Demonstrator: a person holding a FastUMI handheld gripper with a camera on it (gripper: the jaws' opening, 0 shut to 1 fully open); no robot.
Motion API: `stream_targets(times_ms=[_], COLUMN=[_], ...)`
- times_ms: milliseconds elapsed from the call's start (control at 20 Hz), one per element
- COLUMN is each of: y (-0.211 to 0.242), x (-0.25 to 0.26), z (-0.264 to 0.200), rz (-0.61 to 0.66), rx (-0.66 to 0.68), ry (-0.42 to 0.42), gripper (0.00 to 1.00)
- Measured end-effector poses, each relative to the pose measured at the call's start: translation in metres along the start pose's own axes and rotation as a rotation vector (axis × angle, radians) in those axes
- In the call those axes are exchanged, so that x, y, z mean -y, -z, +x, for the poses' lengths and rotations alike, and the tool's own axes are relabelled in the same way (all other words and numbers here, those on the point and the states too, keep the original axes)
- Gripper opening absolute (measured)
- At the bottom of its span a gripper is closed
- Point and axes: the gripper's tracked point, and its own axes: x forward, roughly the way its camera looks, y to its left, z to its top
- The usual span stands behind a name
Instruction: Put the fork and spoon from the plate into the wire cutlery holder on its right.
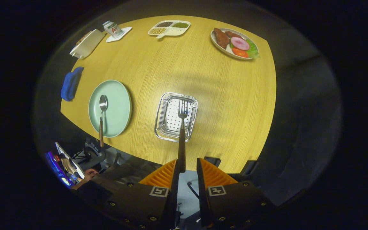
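Between the two fingers of the gripper [187, 166] stands one fork [182, 134]. Its dark handle lies against the left finger [163, 174], and a gap shows between the handle and the right finger [212, 174], so I cannot tell if both fingers press on it. The tines of the fork point away from the gripper and appear over the wire cutlery holder [176, 116]; whether they touch its perforated bottom I cannot tell.

On the round wooden table [222, 95] I count one holder, one pale green plate [110, 108] to the left of it, and one spoon [102, 119]. The spoon lies on the plate with its bowl toward the far side, and the end of its brown handle goes out over the near rim of the plate and past the table edge.

Farther away there are one plate of food [234, 43] with meat, a pink slice, something red and a green leaf; one divided white dish [169, 28] with four compartments, three of them with small grains; one can [112, 28] on a white coaster; one white rectangular dish [86, 44]; and one blue cloth [70, 83] at the left edge of the table.

Below the table edge on the left a hand [89, 174] and some coloured things are seen, too small and dim to name.
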Motion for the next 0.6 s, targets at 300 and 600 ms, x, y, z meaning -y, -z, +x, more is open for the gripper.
stream_targets(times_ms=[300,600], y=[0.005,0.019], x=[-0.032,-0.089], z=[-0.036,-0.053], rz=[0.054,0.029], rx=[0.164,0.261], ry=[-0.057,-0.122], gripper=[0.30,0.30])
